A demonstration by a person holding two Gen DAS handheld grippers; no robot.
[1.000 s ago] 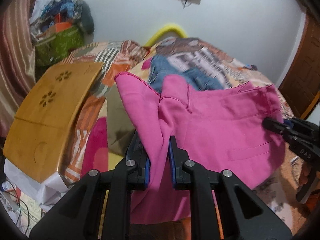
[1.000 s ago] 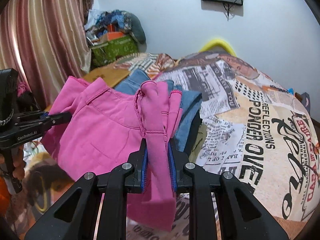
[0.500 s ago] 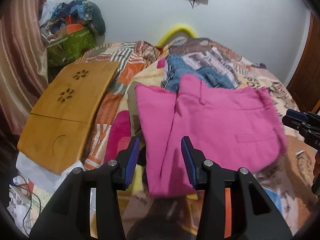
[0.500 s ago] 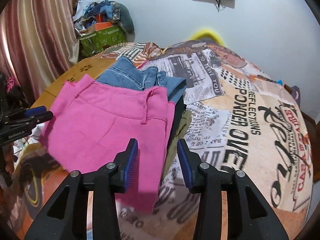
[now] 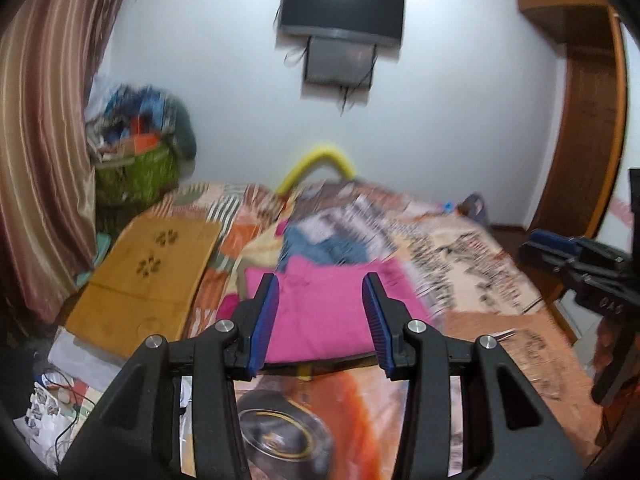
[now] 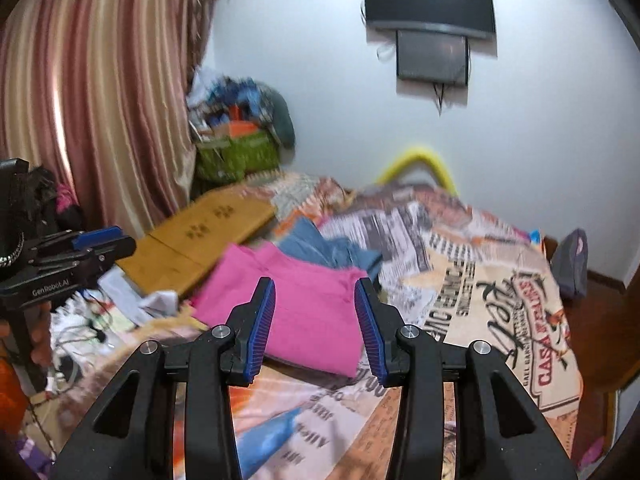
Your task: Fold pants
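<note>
Left wrist: left tongs (image 5: 320,280) spread, empty; right tongs (image 6: 315,286) likewise; pink pants (image 5: 324,312) folded on bed (image 5: 472,264).

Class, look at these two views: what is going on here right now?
A person holding a gripper in each hand is folding pants on a bed. The pink pants lie folded on the printed bedspread, beside some blue jeans. The left gripper and the right gripper are both open, hold nothing, and hang above the bed clear of the pants.
</note>
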